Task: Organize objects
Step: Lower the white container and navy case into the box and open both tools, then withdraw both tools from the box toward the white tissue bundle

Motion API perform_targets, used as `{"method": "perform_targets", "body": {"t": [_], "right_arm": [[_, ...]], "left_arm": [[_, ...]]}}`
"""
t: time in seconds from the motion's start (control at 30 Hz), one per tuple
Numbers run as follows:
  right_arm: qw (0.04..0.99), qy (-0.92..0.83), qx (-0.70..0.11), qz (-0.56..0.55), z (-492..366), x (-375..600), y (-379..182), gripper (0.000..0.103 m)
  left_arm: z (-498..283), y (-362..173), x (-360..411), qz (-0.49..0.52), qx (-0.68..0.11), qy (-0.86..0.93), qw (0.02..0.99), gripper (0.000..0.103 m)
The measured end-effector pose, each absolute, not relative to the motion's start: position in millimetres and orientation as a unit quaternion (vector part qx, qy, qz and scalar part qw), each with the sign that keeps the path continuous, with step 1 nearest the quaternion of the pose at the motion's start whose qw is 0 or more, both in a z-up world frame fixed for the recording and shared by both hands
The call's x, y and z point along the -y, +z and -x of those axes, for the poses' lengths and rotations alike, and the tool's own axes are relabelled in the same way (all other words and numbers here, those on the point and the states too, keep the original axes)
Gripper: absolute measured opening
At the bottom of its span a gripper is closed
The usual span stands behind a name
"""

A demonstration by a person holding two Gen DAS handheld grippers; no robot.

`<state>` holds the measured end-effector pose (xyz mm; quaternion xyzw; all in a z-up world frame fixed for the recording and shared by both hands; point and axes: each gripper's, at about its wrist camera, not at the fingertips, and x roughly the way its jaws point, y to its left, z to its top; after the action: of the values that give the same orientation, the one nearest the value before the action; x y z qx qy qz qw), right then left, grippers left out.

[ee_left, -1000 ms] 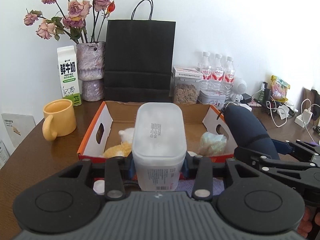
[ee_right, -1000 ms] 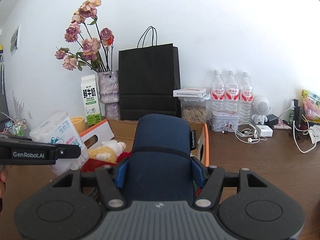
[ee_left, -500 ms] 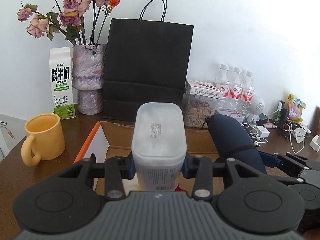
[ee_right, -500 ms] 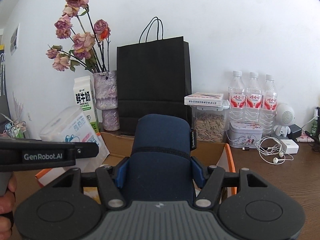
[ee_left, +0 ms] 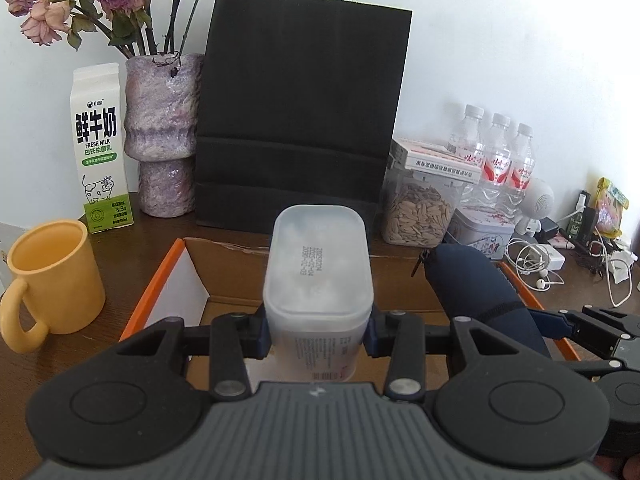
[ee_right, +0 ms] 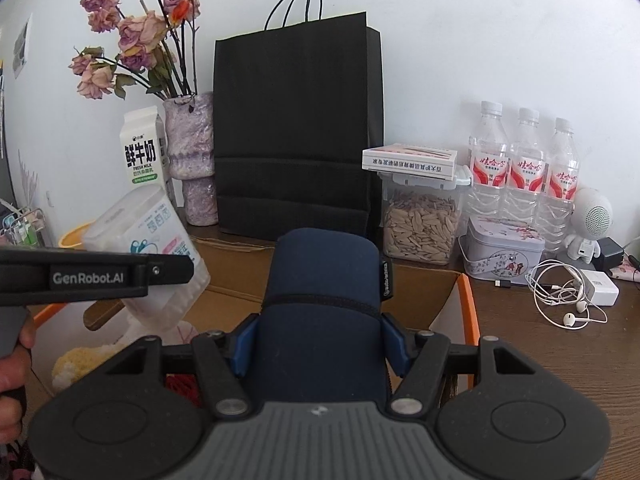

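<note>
My left gripper (ee_left: 318,338) is shut on a translucent white plastic container (ee_left: 318,276) and holds it above the orange-edged cardboard box (ee_left: 160,292). The container also shows in the right wrist view (ee_right: 148,248), tilted, behind the left gripper's body. My right gripper (ee_right: 320,340) is shut on a navy blue pouch (ee_right: 322,300), held over the right part of the box (ee_right: 466,304). The pouch shows at the right in the left wrist view (ee_left: 476,292). A yellow plush toy (ee_right: 80,364) lies in the box.
A black paper bag (ee_left: 300,112) stands behind the box. A yellow mug (ee_left: 50,276), milk carton (ee_left: 100,148) and vase of dried roses (ee_left: 164,132) stand at the left. A seed jar (ee_right: 420,224), tin (ee_right: 504,256), water bottles (ee_right: 524,168), earphones (ee_right: 568,296) lie at the right.
Both grippers have lifted their objects up out of the box and moved forward toward the black bag. The box contents have dropped out of the left wrist view.
</note>
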<state>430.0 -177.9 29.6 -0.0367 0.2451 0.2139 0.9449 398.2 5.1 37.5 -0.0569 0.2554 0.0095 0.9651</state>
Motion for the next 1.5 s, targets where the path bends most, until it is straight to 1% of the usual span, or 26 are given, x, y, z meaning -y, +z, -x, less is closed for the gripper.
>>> {"method": "perform_targets", "body": {"t": [0.07,0.1,0.13,0.17,0.2,0.23,0.27,0.87,1.17,1.5], "right_arm": [[0.943,0.213,-0.252,0.041,-433,176,28,0.063],[0.941,0.214,-0.258,0.042,-434,176,27,0.065],[0.939,0.215,-0.264,0.042,-434,176,27,0.067],[0.940,0.214,-0.264,0.040,-433,177,27,0.073],[0.942,0.209,-0.261,0.039,-432,178,29,0.091],[0.944,0.204,-0.256,0.038,-430,178,31,0.102],[0.946,0.202,-0.250,0.035,-428,180,32,0.103],[0.949,0.205,-0.238,0.034,-419,182,39,0.103],[0.955,0.195,-0.221,0.019,-383,196,54,0.103],[0.958,0.190,-0.216,0.010,-321,206,66,0.103]], "left_arm": [[-400,35,-6,0.053,-0.260,0.008,0.964,0.042],[-400,34,-7,0.053,-0.261,0.010,0.964,0.046],[-399,34,-7,0.053,-0.259,0.014,0.964,0.067],[-397,36,-8,0.055,-0.252,0.019,0.966,0.083],[-395,37,-8,0.056,-0.241,0.025,0.969,0.103],[-391,40,-8,0.053,-0.226,0.031,0.972,0.103],[-389,41,-6,0.050,-0.221,0.032,0.973,0.103],[-384,46,-7,0.054,-0.224,0.035,0.972,0.103],[-344,63,-6,0.060,-0.212,0.032,0.975,0.103],[-283,83,-2,0.034,-0.205,0.033,0.978,0.103]]}}
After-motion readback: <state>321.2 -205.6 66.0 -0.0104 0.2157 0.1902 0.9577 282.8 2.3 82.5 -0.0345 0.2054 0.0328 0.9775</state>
